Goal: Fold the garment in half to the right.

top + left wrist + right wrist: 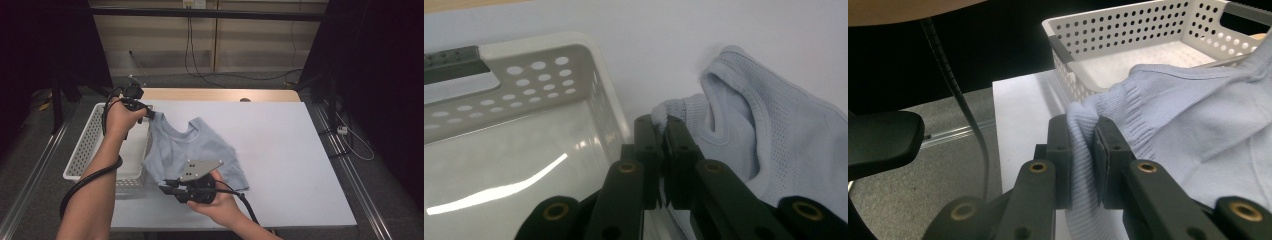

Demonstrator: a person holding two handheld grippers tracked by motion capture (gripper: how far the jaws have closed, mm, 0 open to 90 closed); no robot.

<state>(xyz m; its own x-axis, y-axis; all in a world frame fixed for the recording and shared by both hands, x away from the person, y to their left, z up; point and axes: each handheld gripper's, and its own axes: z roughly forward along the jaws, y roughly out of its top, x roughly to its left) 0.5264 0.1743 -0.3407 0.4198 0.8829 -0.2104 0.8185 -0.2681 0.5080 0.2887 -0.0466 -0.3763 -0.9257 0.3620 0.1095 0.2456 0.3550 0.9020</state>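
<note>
Right gripper [167, 186], near the table's [280, 150] front edge, clamps the shirt's [200, 145] hem; left gripper [148, 114] clamps its shoulder, partly hiding the basket [85, 145].

light: dim room, bright table [280, 150] | glare: basket [549, 65] floor | blur: perhaps slight

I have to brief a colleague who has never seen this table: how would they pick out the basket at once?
Start at the white table and go to its left edge. There stands the white plastic basket, open-topped and rectangular, its walls pierced with rows of round holes. Beside it lies only a soft pale blue top; the basket is the rigid, perforated thing.
</note>
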